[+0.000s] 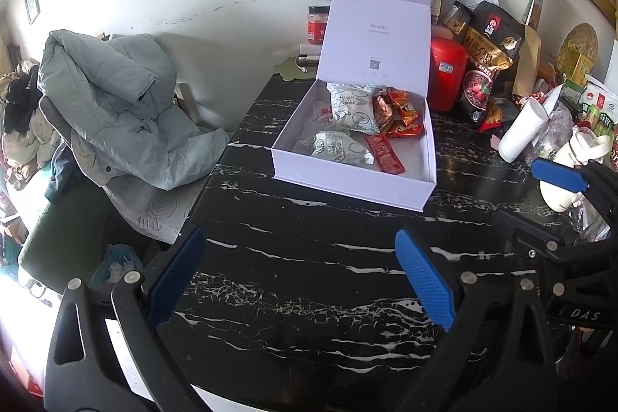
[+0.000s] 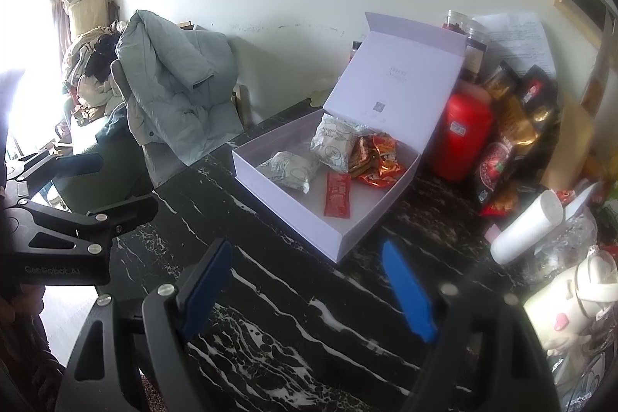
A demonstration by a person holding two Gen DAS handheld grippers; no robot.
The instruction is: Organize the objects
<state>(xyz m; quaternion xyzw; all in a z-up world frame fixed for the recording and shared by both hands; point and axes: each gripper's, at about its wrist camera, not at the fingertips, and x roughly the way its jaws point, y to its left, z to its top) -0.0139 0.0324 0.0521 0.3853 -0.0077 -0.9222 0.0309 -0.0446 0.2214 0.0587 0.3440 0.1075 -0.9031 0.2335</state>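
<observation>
An open white box [image 1: 349,189] [image 2: 287,217] stands on the black marble table [image 1: 293,300], its lid upright at the back. Inside lie two white-green snack packets [image 1: 353,109], orange-red packets [image 1: 401,112] and a red sachet [image 1: 386,154]. My left gripper [image 1: 301,277] hovers over bare table in front of the box, open, with nothing between its blue pads. My right gripper [image 2: 307,290] hangs over the table near the box's front corner, also open and holding nothing. One of its blue pads [image 1: 560,175] shows at the right of the left wrist view.
A red canister [image 1: 448,76], dark snack bags [image 1: 488,64], a white roll [image 1: 521,132] and a white figurine [image 2: 567,311] crowd the table's right side. A grey-blue padded jacket [image 1: 116,103] lies over a chair left of the table. The wall runs close behind the box.
</observation>
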